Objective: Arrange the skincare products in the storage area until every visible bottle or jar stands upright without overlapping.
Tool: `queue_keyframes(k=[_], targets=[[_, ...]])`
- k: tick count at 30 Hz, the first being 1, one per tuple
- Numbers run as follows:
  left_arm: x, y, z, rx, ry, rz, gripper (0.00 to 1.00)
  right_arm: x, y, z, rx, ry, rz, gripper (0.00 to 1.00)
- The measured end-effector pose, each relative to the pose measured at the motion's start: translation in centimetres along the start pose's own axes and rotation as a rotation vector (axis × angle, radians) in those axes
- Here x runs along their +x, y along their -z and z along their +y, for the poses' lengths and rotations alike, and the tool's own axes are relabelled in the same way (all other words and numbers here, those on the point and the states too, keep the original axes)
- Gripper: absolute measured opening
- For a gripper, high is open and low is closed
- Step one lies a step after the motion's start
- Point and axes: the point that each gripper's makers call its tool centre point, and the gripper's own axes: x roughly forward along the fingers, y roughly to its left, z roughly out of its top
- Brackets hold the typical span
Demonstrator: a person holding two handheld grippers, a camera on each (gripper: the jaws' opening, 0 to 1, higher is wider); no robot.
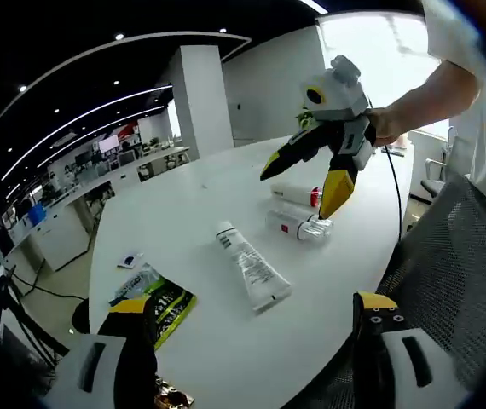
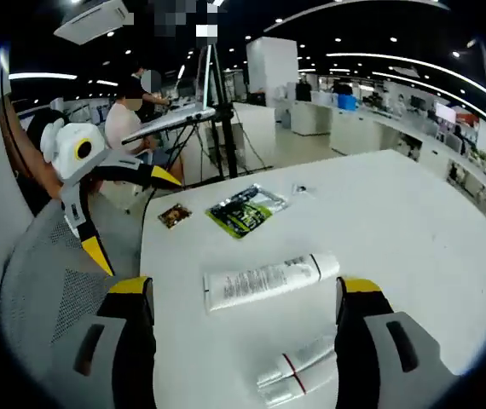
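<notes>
An open-plan office is shown — a large white table (image 1: 192, 213) is set in the foreground, with a mesh office chair (image 1: 460, 281) beside it. Long rows of desks with monitors (image 2: 379, 111) are seen behind, under a dark ceiling lined with curved strip lights (image 1: 98, 106) — a white pillar (image 1: 205, 98) is also seen.

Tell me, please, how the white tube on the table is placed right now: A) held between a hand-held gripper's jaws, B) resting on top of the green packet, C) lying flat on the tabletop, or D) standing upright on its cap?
C: the white tube lies flat on the bare white table, apart from the green packet, and neither hand-held gripper touches it.
</notes>
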Motion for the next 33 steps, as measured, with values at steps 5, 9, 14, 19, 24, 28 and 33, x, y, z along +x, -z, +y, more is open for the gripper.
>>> queue_keyframes(k=[5,9,14,19,24,28,33], targets=[[0.2,0.6,0.1,-0.013,0.001,0.027,0.97,2.4,0.6,-1.6,-0.234,-0.092,0.125,0.81],[0.3,1.0,0.3,-0.03,-0.004,0.044,0.96,3.8,1.7,-1.6,-0.386,-0.227,0.249,0.79],[0.3,1.6,0.4,-0.055,-0.003,0.065,0.94,5.5,2.3,-1.7,-0.592,-0.323,0.335,0.73],[0.3,2.0,0.5,-0.067,-0.006,0.075,0.93,7.3,3.0,-0.7,-0.775,-0.424,0.415,0.69],[0.3,2.2,0.4,-0.065,-0.001,0.085,0.91,8.4,4.3,0.9,-0.928,-0.534,0.501,0.58],[0.2,2.3,0.6,-0.068,-0.007,0.08,0.9,9.0,5.2,1.4,-0.991,-0.592,0.561,0.51],[0.2,2.6,0.8,-0.069,-0.007,0.089,0.89,9.5,5.9,1.6,-1.055,-0.646,0.615,0.44]])
